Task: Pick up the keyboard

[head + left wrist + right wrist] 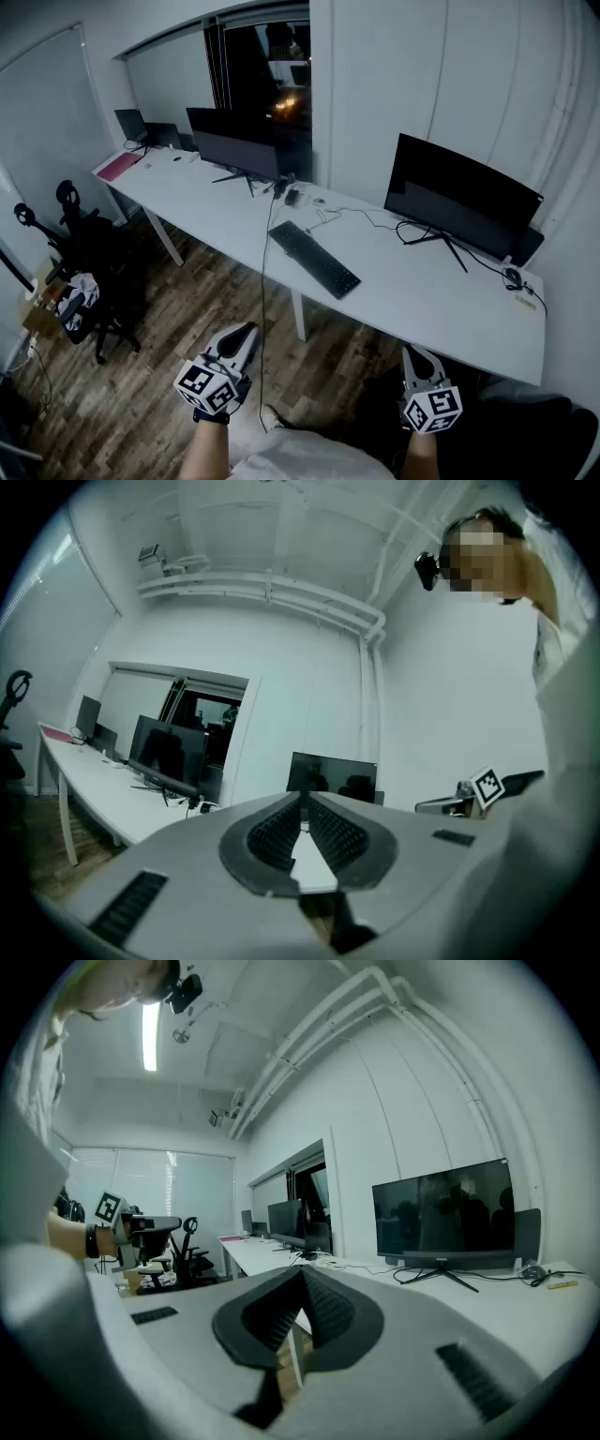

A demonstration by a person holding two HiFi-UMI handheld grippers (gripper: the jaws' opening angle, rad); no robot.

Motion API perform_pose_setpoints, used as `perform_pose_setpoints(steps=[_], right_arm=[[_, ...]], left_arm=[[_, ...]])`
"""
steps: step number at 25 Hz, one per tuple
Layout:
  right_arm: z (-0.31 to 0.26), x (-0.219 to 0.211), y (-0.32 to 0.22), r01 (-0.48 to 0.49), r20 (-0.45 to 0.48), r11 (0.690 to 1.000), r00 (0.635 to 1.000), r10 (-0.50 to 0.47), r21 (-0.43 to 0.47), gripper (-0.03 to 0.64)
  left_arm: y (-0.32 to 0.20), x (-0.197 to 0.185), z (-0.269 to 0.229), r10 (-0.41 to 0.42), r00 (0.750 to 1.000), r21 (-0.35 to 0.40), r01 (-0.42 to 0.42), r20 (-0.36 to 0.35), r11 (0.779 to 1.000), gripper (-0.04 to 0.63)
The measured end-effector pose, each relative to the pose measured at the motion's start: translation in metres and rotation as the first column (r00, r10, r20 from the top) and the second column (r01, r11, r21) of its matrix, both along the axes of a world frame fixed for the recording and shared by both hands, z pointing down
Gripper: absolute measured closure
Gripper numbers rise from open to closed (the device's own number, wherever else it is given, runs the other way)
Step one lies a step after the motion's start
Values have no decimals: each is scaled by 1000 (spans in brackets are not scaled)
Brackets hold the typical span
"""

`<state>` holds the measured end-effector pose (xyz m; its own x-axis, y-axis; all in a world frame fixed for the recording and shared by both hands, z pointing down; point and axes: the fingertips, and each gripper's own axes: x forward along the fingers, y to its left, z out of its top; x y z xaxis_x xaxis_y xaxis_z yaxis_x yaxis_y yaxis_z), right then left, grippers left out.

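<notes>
So the black keyboard [314,259] is sitting at an angle on the long white table [422,300], near the front edge, roughly between the two closest monitors [461,202] [234,141]. Both grippers are hanging low over the wood floor [178,309], well apart from it. The left gripper [247,330] is showing its fingers [277,836] pressed together with nothing in them, and the right gripper [413,352] is doing the same, fingers [328,1312] closed up and empty. An office chair [89,272] is sitting off to the left.
</notes>
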<state>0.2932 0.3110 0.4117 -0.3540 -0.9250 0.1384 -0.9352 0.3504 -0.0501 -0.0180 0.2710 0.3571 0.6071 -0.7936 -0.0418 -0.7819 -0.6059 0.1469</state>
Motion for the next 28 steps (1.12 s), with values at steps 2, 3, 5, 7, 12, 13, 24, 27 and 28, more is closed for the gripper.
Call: perform_pose_setpoints(steps=[2, 3, 5, 7, 12, 13, 24, 27, 28], right_arm=[[3, 0, 0, 0, 7, 1000, 1000, 0, 1, 617], [4, 1, 0, 1, 8, 1000, 1000, -1, 1, 617], [6, 1, 0, 4, 7, 1000, 1000, -4, 1, 617], [6, 2, 0, 7, 8, 1000, 1000, -7, 1, 617], [7, 3, 0, 9, 9, 1000, 1000, -9, -4, 617], [8, 3, 0, 11, 9, 1000, 1000, -11, -5, 617], [10, 4, 3, 26, 76, 1000, 997, -25, -6, 614], [12, 7, 3, 21, 86, 1000, 996, -21, -4, 614], [12, 8, 3, 21, 86, 1000, 996, -20, -5, 614]], left_arm=[[1, 1, 1, 2, 1000, -2, -2, 1, 1000, 568], [1, 1, 1, 2, 1000, -3, -2, 2, 1000, 568], [1, 1, 7, 7, 1000, 3, -7, 0, 1000, 568], [0, 1, 10, 11, 1000, 7, -11, -1, 1000, 568], [2, 6, 4, 3, 1000, -12, -2, 15, 1000, 568], [2, 6, 4, 3, 1000, -12, -3, 17, 1000, 568], [4, 11, 7, 23, 1000, -11, -23, 20, 1000, 568], [4, 14, 9, 26, 999, -13, -26, 20, 1000, 568], [4, 15, 11, 30, 999, -11, -30, 19, 1000, 568]])
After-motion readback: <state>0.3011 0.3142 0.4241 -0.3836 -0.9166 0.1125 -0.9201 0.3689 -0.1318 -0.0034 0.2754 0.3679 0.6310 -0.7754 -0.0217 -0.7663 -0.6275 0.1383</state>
